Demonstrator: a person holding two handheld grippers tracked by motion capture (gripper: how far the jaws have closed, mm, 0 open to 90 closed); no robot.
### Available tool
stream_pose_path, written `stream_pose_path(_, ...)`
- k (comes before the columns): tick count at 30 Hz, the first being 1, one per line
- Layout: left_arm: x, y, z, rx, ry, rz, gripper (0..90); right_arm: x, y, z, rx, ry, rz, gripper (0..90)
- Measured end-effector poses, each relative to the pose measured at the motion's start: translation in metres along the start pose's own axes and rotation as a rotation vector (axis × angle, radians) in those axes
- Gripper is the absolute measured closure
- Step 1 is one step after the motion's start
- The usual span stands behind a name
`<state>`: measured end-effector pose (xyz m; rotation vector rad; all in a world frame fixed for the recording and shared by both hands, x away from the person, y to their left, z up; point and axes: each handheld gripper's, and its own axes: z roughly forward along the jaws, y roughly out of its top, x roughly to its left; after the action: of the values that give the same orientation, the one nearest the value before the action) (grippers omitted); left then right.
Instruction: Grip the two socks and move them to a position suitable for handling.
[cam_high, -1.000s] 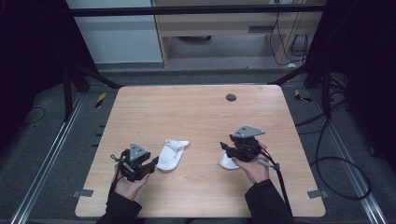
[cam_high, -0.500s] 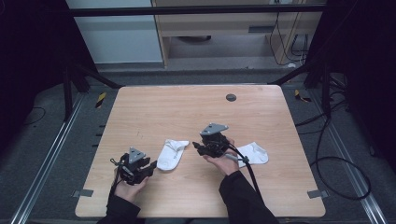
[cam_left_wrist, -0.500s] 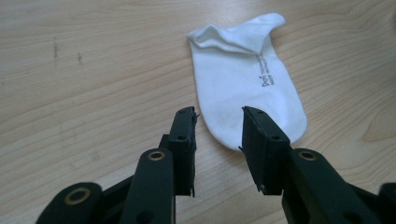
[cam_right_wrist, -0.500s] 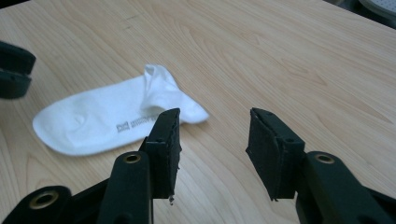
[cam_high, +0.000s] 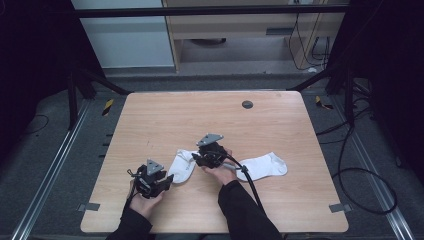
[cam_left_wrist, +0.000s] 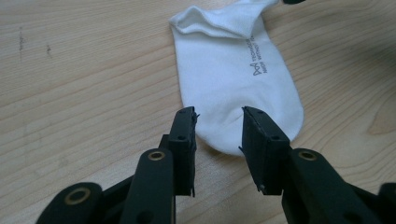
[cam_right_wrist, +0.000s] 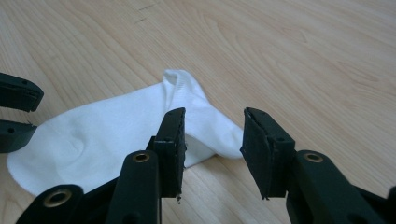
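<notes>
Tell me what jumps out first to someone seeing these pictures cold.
Two white socks on the wooden table: the left sock lies between the two grippers, the right sock flat off to the right. The left gripper has its jaws either side of the left sock's toe, and the right gripper has its jaws astride the cuff end. Both have just been closing, but the pads do not yet press the cloth.

Camera layout: one fixed overhead, two gripper-mounted.

High view looks forward and down from well above the table (cam_high: 150, 115). Both gripper views sit low and close over the wood, facing the same left sock (cam_high: 183, 165) (cam_left_wrist: 233, 79) (cam_right_wrist: 107, 126) from opposite ends.
</notes>
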<state>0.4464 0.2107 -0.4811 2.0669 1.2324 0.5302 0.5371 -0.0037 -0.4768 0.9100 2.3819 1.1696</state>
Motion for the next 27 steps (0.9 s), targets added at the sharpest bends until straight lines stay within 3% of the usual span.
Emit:
stream_pose_path(6, -0.001, 0.000, 0.002, 0.019, 0.001, 0.018, 66.8, 0.010, 0.000, 0.017, 0.011, 0.022, -0.024, 62.7)
stream_pose_path(13, -0.002, -0.001, 0.004, 0.041, 0.000, 0.021, 70.1, 0.014, -0.002, 0.025, 0.047, 0.016, -0.039, 75.9)
stream_pose_path(17, -0.002, -0.002, 0.007, 0.063, 0.004, 0.020, 73.9, 0.013, -0.003, 0.024, 0.071, 0.016, -0.032, 85.1)
stream_pose_path(21, -0.002, -0.002, 0.009, 0.081, 0.011, 0.020, 78.4, 0.012, -0.003, 0.022, 0.079, 0.023, -0.023, 87.2)
stream_pose_path(27, -0.002, -0.001, 0.010, 0.094, 0.012, 0.031, 87.3, 0.008, -0.002, 0.015, 0.032, 0.032, 0.029, 87.6)
